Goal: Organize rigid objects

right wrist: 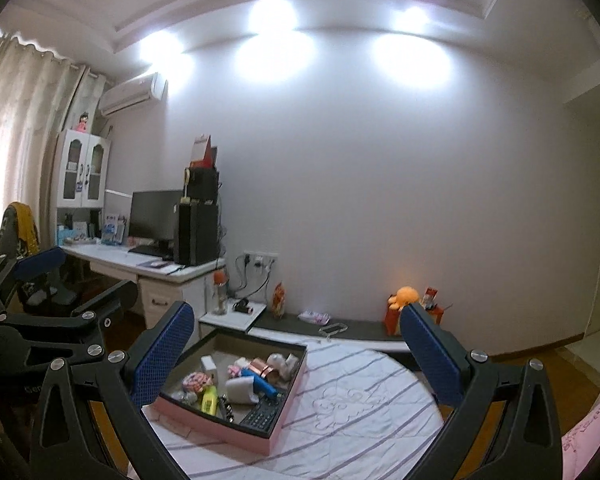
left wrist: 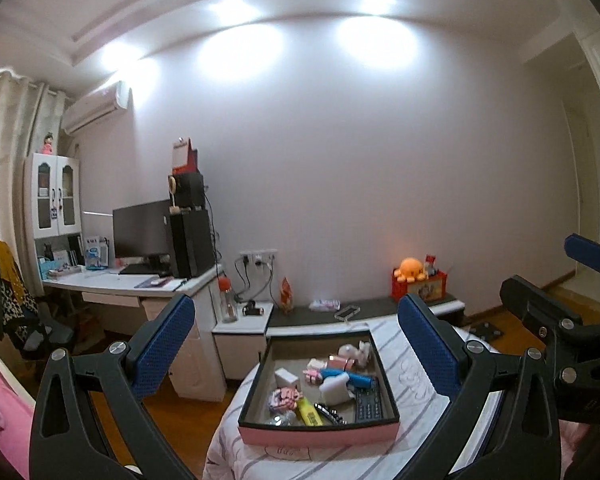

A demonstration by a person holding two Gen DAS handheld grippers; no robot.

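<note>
Bedroom, striped bed [left wrist: 404, 356] ahead: left hand-held gripper [left wrist: 296, 344] spread wide and empty above the pink box [left wrist: 320, 434] of jumbled items, right hand-held gripper [right wrist: 296, 348] likewise agape, so best descend squarely over one piece, the remote [left wrist: 367, 402], before closing.

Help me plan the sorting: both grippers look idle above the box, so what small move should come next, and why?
Probably lower the left gripper toward the pink-sided box, since it is centred between its open fingers. Both grippers are open, empty and above the bed. The remote lies along the box's right wall. The right gripper sits off to the side.
</note>
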